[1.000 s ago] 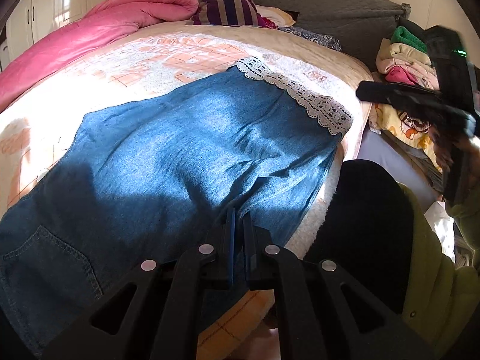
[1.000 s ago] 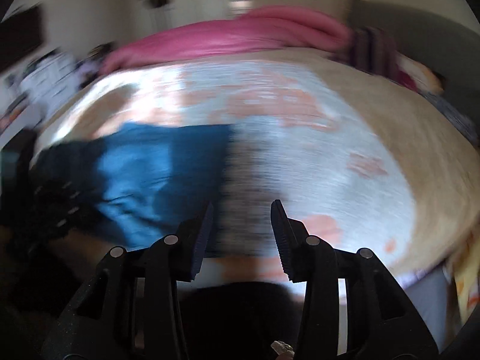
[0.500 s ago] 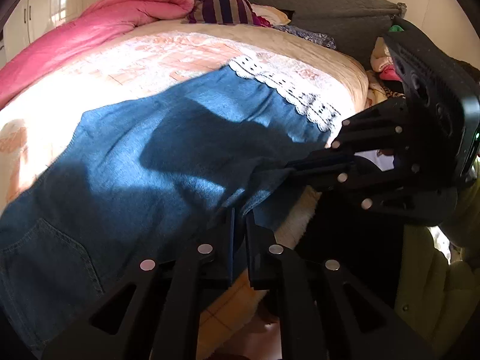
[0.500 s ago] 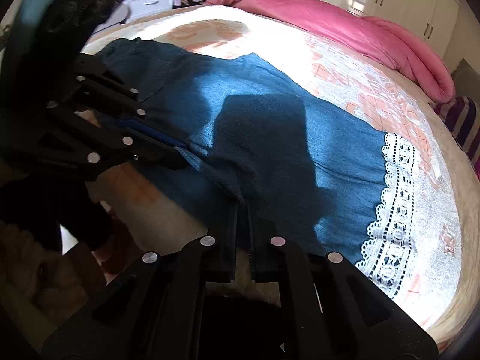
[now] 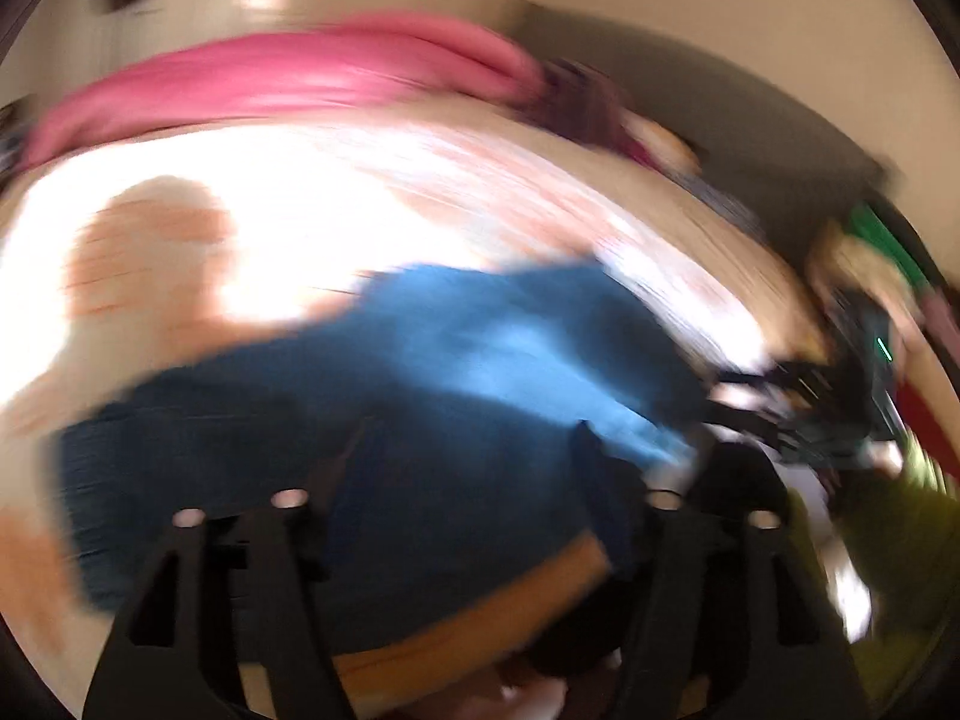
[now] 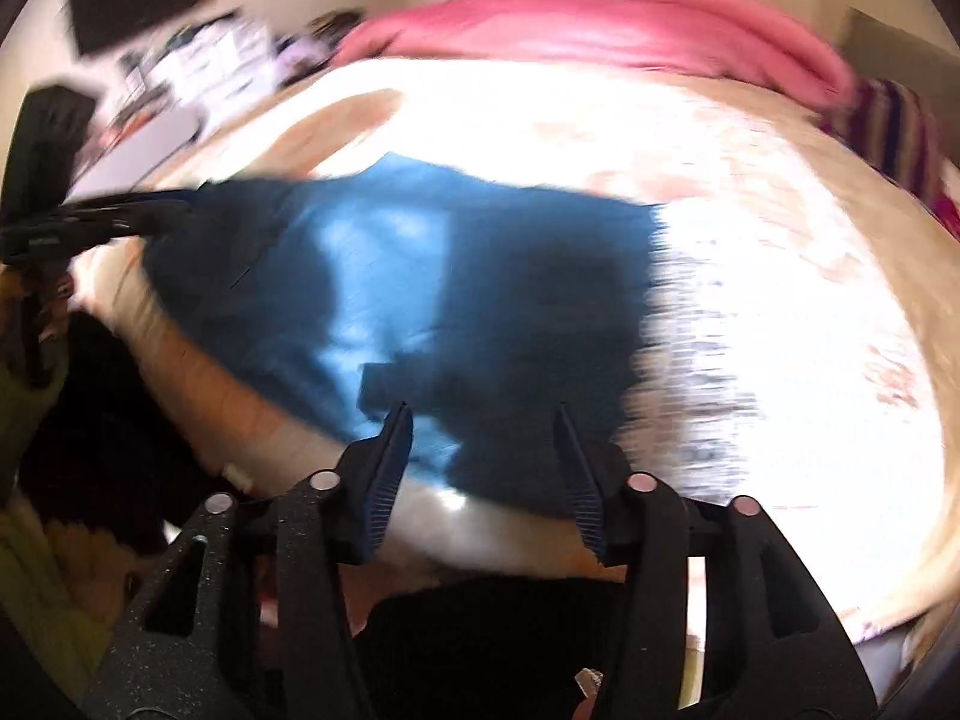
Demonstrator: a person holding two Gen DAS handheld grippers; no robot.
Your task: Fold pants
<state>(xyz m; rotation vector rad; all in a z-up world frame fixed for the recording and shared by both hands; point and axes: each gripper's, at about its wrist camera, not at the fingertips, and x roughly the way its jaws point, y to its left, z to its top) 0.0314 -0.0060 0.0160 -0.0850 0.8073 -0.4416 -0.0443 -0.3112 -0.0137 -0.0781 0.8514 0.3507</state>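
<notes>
The blue denim pants (image 6: 372, 276) lie spread across the bed, their white lace hem (image 6: 690, 360) to the right; in the blurred left wrist view the pants (image 5: 456, 360) fill the middle. My right gripper (image 6: 480, 429) hovers at their near edge, jaws opening, with no cloth pinched between the pads. My left gripper (image 5: 468, 450) is also opening wide above the denim and holds nothing. Each gripper shows in the other's view: the left gripper (image 6: 90, 222) at the pants' left end, the right gripper (image 5: 798, 414) at the right edge.
A pink duvet (image 6: 600, 30) lies along the far side of the patterned bedspread (image 6: 780, 210), with a striped pillow (image 6: 894, 120) by the grey headboard. Stacked clothes (image 5: 870, 252) sit right of the bed. A green sleeve (image 5: 900, 540) is close by.
Half a second ago both grippers were shut on the pants' near edge, close together. Now both have let go and stand open, and the left one has swung away to the left.
</notes>
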